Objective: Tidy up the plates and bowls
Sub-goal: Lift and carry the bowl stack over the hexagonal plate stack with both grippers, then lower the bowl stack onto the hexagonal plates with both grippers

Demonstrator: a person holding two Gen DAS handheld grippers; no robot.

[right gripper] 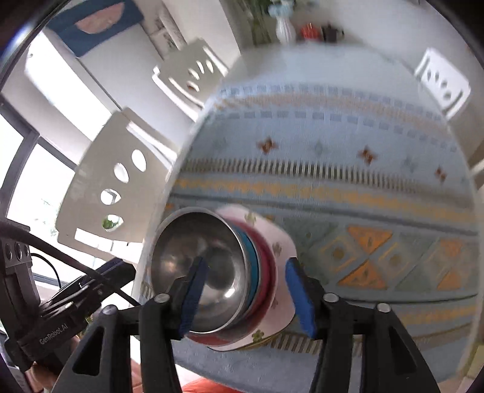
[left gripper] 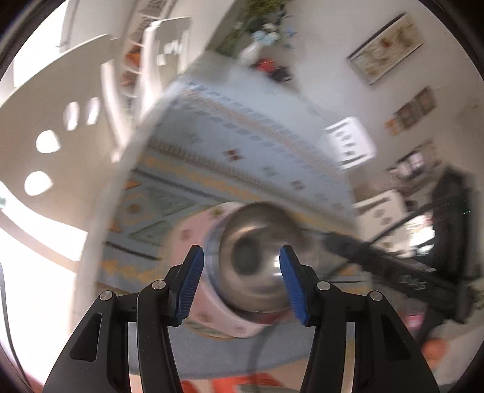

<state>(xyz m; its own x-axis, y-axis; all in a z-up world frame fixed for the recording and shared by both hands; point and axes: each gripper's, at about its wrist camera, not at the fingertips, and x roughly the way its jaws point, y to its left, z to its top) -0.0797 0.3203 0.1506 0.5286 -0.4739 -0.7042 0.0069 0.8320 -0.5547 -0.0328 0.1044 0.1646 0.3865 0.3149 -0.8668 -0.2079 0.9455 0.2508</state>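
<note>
A shiny steel bowl (left gripper: pixel 260 257) sits on top of a stack, over a blue-rimmed dish and a red one (right gripper: pixel 266 275), all on a pink square plate (left gripper: pixel 193 241) with small flower marks. The stack stands near the front edge of a table under a light blue patterned cloth (left gripper: pixel 242 142). My left gripper (left gripper: pixel 240 282) is open and empty, its blue pads either side of the bowl in view, held above it. My right gripper (right gripper: pixel 246 296) is open and empty, with the stack (right gripper: pixel 208 272) between its fingers in view. Both views are motion-blurred.
White chairs with cut-out backs (right gripper: pixel 112 181) stand at the table's left side, and another (right gripper: pixel 443 81) at the far right. A white vase with flowers (right gripper: pixel 284 27) and dark items stand at the far end. The other gripper (left gripper: pixel 393 266) shows at right in the left wrist view.
</note>
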